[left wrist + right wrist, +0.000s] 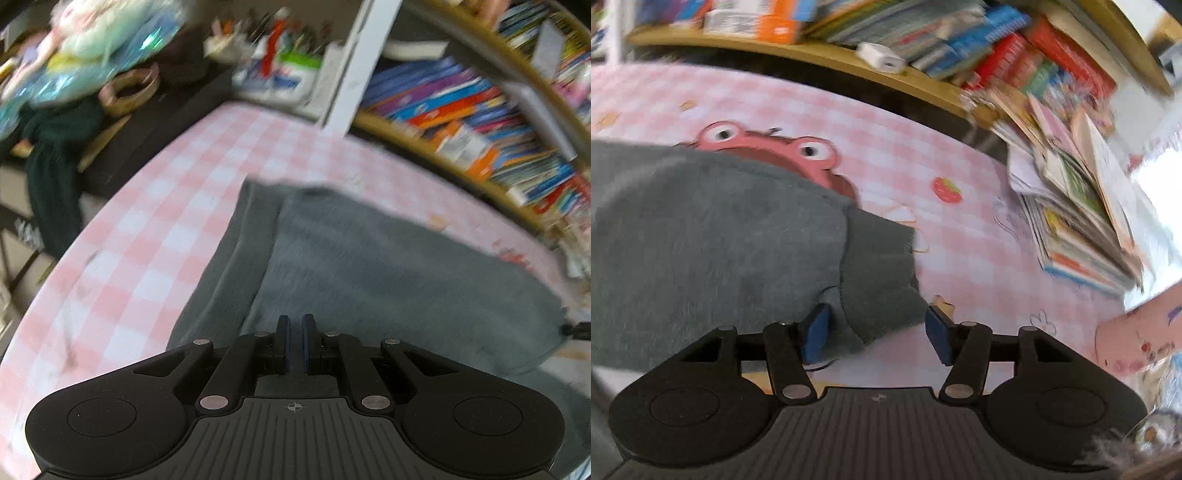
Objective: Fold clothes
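On the pink checked tablecloth (155,206) lies the grey garment (369,266), partly folded, more folds likely left. Left gripper (295,345) clenched, nothing visibly between its pads. Right gripper (877,332) released, straddling the garment's corner.

Grey garment (713,229) on a pink-and-white checked tablecloth (147,206) with a pink cartoon frog (768,147), red strawberry (947,190).

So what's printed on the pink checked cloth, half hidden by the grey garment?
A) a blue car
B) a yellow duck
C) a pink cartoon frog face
C: two big cartoon eyes of a pink frog face peek out above the grey garment on the checked cloth.
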The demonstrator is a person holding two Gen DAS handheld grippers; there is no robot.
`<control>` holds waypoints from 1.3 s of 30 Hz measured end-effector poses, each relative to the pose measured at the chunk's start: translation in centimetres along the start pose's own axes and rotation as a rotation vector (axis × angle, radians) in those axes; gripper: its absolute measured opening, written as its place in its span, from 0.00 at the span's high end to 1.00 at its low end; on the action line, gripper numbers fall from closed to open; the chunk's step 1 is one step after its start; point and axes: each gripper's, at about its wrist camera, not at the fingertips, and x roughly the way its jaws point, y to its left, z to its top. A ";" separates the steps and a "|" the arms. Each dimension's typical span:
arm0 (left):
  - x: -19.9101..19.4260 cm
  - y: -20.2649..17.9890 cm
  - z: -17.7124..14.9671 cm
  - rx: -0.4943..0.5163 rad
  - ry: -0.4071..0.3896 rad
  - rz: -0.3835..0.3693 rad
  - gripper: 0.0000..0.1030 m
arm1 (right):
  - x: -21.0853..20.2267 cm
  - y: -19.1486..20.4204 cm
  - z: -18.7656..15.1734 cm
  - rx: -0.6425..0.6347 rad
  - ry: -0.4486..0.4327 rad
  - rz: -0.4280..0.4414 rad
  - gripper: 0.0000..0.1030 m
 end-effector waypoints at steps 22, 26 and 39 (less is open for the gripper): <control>15.6 -1.6 11.6 -0.045 0.065 0.090 0.95 | 1.3 0.1 1.5 0.022 -0.032 0.028 0.42; 16.2 -0.9 12.5 -0.074 0.033 0.142 0.95 | 2.5 0.0 3.3 0.022 -0.053 0.044 0.37; 10.3 -0.1 12.0 -0.022 -0.047 0.029 0.95 | -1.0 0.7 4.4 -0.005 -0.180 0.061 0.37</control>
